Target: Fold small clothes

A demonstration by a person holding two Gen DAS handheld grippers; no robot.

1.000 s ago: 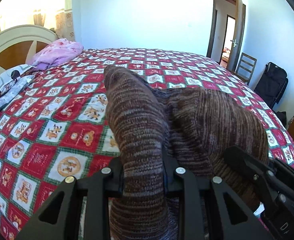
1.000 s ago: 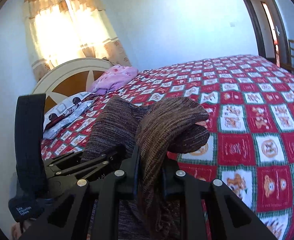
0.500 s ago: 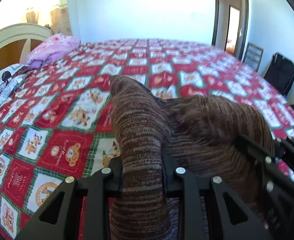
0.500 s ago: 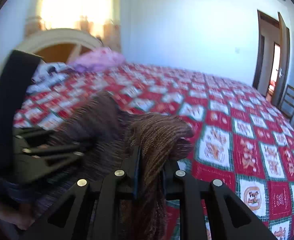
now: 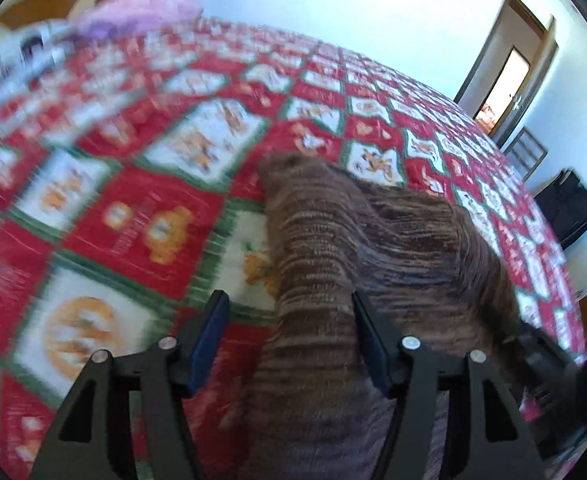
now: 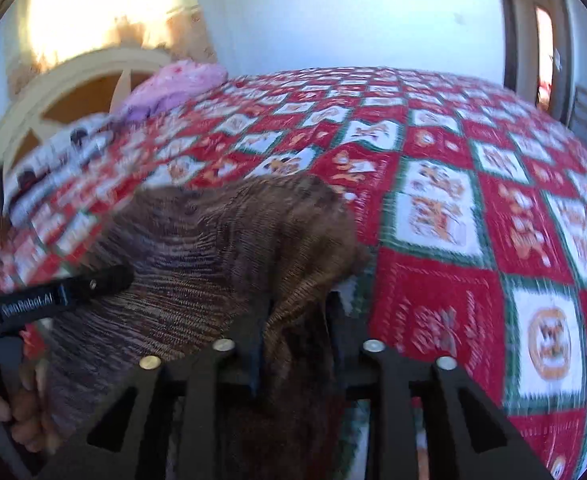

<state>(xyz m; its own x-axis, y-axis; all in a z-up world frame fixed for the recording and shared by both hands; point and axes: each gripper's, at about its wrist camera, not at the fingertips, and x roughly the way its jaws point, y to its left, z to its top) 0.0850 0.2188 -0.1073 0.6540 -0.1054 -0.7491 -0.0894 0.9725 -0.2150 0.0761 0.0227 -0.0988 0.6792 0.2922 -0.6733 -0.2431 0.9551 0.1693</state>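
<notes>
Right now a brown striped knit piece of clothing point(image 5: 373, 248) lies bunched up on the bed, and part of it sits between the tongs of both grippers. On the left gripper point(image 5: 289, 320) the tongs stand wide apart and are opening. The left one does not touch the knit, and the right one is right against its edge, so nothing squeezes it there. On the right gripper point(image 6: 293, 312) the 2 tongs are close together with a fold of the knit between them, and they are opening too. I cannot tell if they still press on it. In the right view the left gripper's black arm lies across the knit, and a person's fingers point(image 6: 21, 420) show at the bottom left corner. Under the clothing is a red, white and green quilt point(image 6: 453, 240) with little bear pictures in squares. Far back on the quilt sits a pink bundle of cloth point(image 6: 177, 84), next to a cream and wood headboard point(image 6: 73, 92). A doorway point(image 5: 505, 84) stands open in the white wall.
</notes>
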